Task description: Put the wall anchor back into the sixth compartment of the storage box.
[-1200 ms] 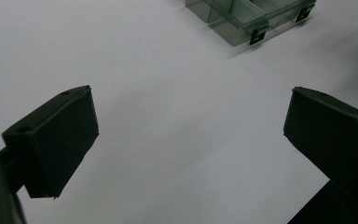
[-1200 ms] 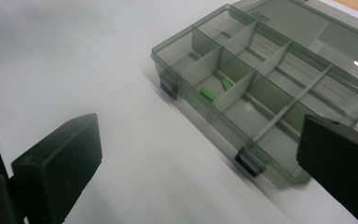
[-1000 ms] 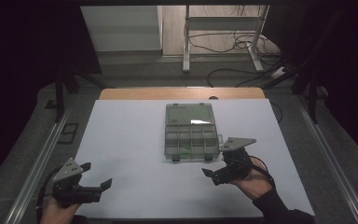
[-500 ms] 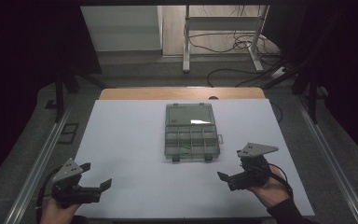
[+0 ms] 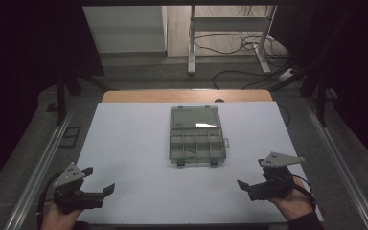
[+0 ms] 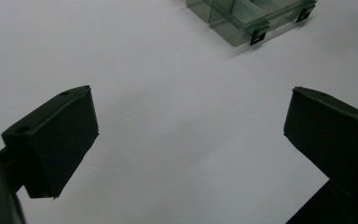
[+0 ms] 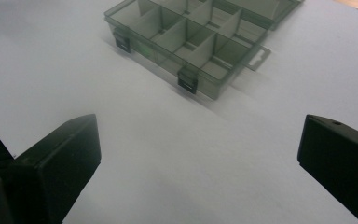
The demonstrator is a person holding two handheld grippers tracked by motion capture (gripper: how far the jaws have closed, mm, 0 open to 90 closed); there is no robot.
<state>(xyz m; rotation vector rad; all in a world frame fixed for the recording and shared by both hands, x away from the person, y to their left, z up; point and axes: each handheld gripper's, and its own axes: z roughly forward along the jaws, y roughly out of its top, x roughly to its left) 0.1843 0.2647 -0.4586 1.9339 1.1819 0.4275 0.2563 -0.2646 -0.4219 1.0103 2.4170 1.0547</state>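
White sheeting (image 5: 134, 158) covers most of the table, with a strip of bare wood along its far edge and a dim room beyond, where cables lie on the floor around a metal stand. Near the middle of the sheet, a little toward the far side, sits a clear greenish organiser box (image 5: 195, 135), its lid thrown open toward the far edge and its divided compartments facing up; two dark latches hang on its near wall. At the near left corner the left gripper (image 5: 99, 182) is held just above the sheet, jaws spread wide with nothing between them. At the near right the right gripper (image 5: 249, 184) is likewise released and empty, its jaws pointing left toward the centre. Both grippers are well apart from the box.
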